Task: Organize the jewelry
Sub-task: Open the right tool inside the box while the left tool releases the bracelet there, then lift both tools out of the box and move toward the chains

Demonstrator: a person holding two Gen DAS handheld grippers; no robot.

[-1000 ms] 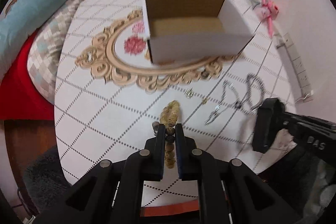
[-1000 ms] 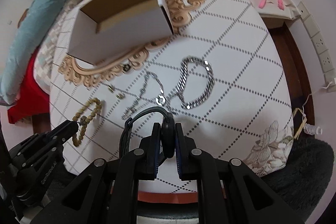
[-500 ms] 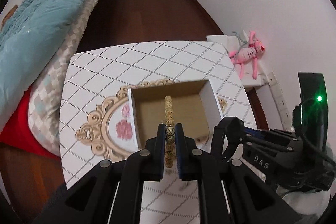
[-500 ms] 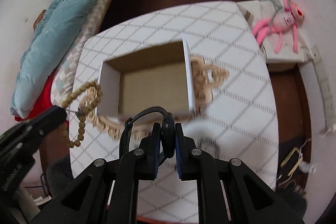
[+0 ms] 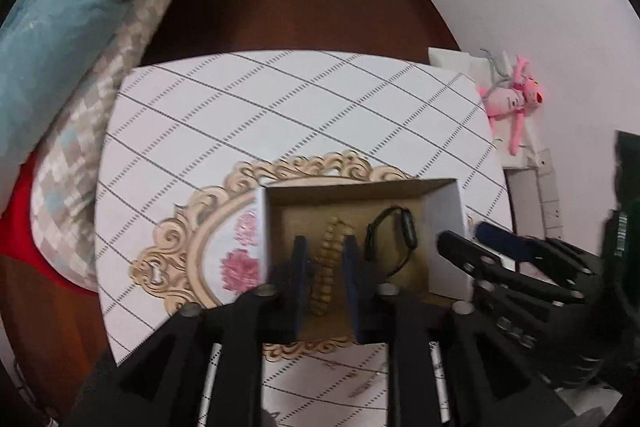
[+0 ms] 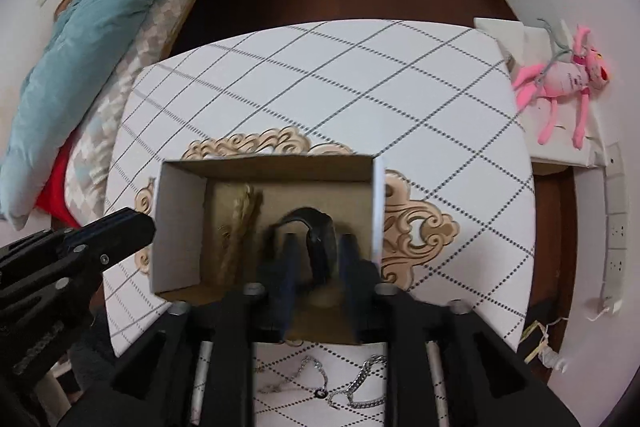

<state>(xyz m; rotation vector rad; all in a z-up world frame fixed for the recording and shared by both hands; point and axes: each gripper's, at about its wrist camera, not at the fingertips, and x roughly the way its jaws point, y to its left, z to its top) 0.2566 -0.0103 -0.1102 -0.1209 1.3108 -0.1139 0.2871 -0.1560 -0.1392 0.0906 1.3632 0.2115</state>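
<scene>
An open cardboard box (image 5: 444,211) (image 6: 176,219) stands on the white patterned table. A wooden bead bracelet (image 5: 328,263) (image 6: 240,219) lies on the box floor between the open fingers of my left gripper (image 5: 323,259). A black watch band (image 5: 400,231) (image 6: 316,239) lies in the box beside it, between the open fingers of my right gripper (image 6: 318,251). Both grippers hover over the box's near side. The right gripper shows at the right of the left wrist view (image 5: 476,239); the left gripper shows at the left of the right wrist view (image 6: 132,227).
Silver chains (image 6: 360,383) and a thin necklace (image 6: 312,375) lie on the table (image 6: 440,107) near its front edge, under my right gripper. A bed with a blue quilt (image 5: 60,7) is to the left. A pink plush toy (image 6: 560,83) lies by the right wall.
Both grippers have moved over the box and opened. The bead bracelet and the black band have dropped from the fingers onto the box floor.
</scene>
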